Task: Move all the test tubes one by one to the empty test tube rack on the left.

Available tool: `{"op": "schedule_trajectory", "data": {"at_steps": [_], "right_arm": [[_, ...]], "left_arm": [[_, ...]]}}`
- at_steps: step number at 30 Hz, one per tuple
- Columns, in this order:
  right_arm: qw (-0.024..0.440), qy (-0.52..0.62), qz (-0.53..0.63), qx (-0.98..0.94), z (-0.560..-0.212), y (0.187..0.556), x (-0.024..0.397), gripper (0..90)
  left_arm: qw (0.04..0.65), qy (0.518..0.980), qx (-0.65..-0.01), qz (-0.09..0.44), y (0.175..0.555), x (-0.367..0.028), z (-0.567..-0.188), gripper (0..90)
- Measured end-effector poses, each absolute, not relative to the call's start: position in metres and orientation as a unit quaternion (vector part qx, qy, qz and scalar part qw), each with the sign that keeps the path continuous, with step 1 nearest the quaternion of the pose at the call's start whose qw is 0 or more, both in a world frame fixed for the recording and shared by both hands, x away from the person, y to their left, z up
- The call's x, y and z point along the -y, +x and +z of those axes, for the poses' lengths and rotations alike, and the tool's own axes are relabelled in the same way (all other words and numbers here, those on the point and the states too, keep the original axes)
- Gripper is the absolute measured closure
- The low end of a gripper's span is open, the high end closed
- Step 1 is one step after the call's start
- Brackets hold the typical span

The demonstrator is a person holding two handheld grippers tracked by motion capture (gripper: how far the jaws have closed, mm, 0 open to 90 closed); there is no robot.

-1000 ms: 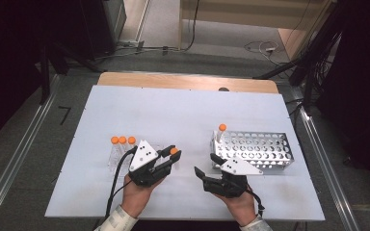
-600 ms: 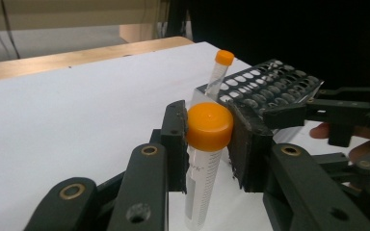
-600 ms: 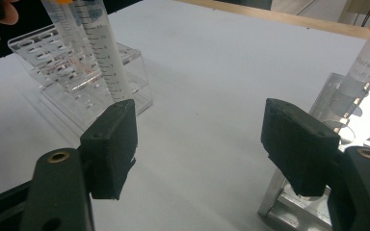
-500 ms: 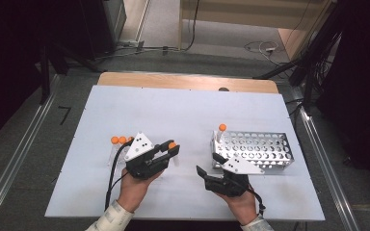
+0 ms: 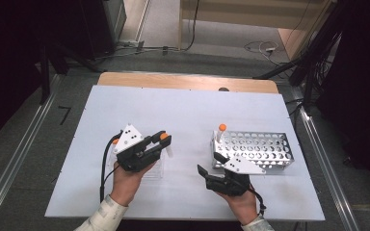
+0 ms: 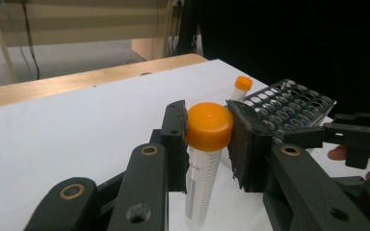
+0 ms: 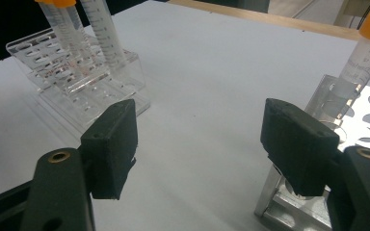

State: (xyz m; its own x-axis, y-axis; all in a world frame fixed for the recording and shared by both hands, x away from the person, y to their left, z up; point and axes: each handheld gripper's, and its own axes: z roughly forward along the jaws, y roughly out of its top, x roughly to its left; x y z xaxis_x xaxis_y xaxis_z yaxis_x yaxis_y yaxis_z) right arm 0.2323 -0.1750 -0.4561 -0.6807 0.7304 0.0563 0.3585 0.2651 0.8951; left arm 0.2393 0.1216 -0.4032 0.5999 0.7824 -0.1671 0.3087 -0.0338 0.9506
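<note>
The left gripper (image 5: pixel 160 143) holds 1 clear tube (image 6: pixel 203 166) with an orange cap (image 6: pixel 209 125). Its jaws are closed on the tube just below the cap, 1 pad on each side, as the left gripper view shows. The tube hangs roughly upright between the pads, with its lower end clear of the white worktop (image 5: pixel 188 115). In the high view, this gripper sits left of centre, above and just beside a clear plastic rack (image 7: pixel 77 82). The right gripper view shows 3 more tubes standing in that rack.

The right gripper (image 5: pixel 207 163) rests near the front edge of the worktop, just beside the front left corner of a metal rack (image 5: pixel 260 147). Its jaws stand wide apart with nothing between them; the right gripper view shows bare worktop in the gap.

The metal rack lies right of centre, well apart from the plastic rack. 1 orange-capped tube (image 5: pixel 220 132) stands upright in its back left corner. The other holes that can be seen are vacant.

The 2 grippers are apart, with open worktop between them.
</note>
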Motion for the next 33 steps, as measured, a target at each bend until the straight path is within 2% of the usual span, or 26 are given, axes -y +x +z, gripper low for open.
{"op": "schedule_trajectory", "data": {"at_steps": [7, 17, 28, 33], "right_arm": [[0.188, 0.353, 0.492, -0.773, -0.457, 0.232, 0.174, 27.5], [0.189, 0.354, 0.492, -0.772, -0.457, 0.232, 0.175, 27.6], [0.19, 0.353, 0.492, -0.773, -0.456, 0.232, 0.175, 27.6], [0.188, 0.353, 0.491, -0.774, -0.457, 0.231, 0.174, 27.7]], "left_arm": [[0.577, 0.669, -0.411, 0.223, 0.237, -0.143, -0.397, 70.4], [0.547, 0.664, -0.431, 0.273, 0.234, -0.168, -0.395, 70.4], [0.509, 0.681, -0.434, 0.296, 0.236, -0.167, -0.403, 70.4], [0.502, 0.686, -0.439, 0.29, 0.238, -0.166, -0.411, 70.4]]}}
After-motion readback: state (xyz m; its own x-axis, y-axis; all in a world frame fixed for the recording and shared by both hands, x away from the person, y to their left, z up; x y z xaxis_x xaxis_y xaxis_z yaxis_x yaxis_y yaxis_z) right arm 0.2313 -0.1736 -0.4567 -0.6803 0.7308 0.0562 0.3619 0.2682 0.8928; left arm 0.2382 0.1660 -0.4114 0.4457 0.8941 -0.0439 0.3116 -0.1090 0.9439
